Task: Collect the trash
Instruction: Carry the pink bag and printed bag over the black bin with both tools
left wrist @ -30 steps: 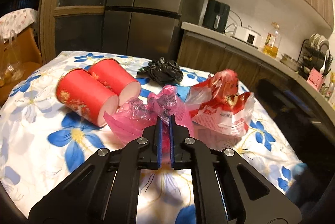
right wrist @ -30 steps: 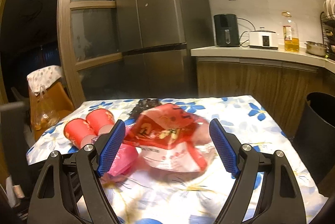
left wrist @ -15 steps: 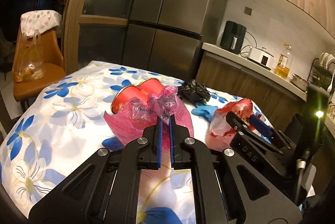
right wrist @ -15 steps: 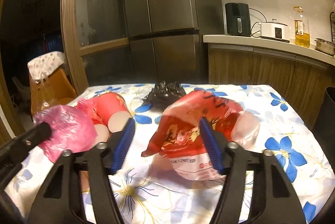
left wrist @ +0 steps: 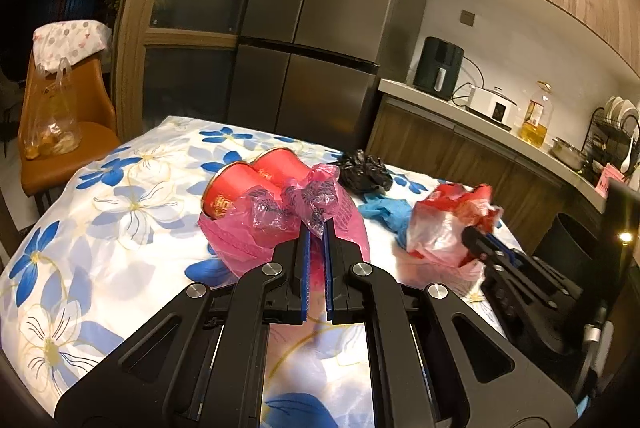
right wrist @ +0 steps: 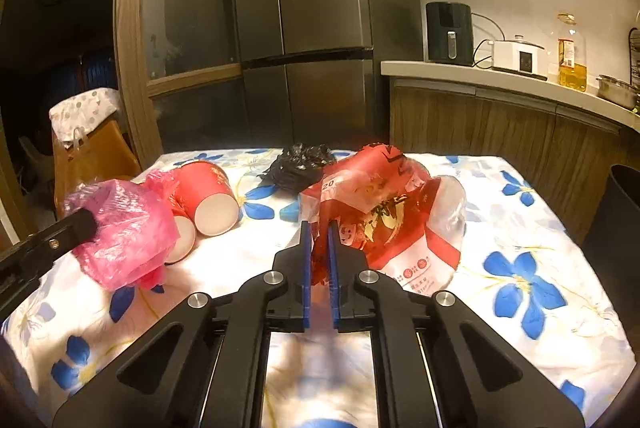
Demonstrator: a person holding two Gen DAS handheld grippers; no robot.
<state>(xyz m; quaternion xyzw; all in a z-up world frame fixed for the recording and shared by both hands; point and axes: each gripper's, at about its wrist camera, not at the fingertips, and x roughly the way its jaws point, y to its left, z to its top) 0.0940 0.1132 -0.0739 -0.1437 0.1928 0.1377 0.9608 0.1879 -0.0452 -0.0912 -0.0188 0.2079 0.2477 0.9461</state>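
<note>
My left gripper (left wrist: 316,232) is shut on a crumpled pink plastic bag (left wrist: 280,224) and holds it above the flowered table; the bag also shows at the left of the right wrist view (right wrist: 124,232). My right gripper (right wrist: 320,228) is shut on a red and white plastic bag (right wrist: 396,211), which also shows in the left wrist view (left wrist: 444,228). Two red paper cups (right wrist: 204,199) lie on their sides behind the pink bag. A crumpled black bag (right wrist: 300,167) lies at the far side. A blue glove (left wrist: 384,211) lies between the bags.
The table with its white and blue flowered cloth (right wrist: 520,268) fills the foreground. A dark bin (right wrist: 616,216) stands at its right. An orange chair with a hanging plastic bag (left wrist: 52,131) stands at the left. Fridge and kitchen counter lie behind.
My right gripper has closed from wide open onto the red and white bag. My left gripper has lifted the pink bag and drawn back from the cups.
</note>
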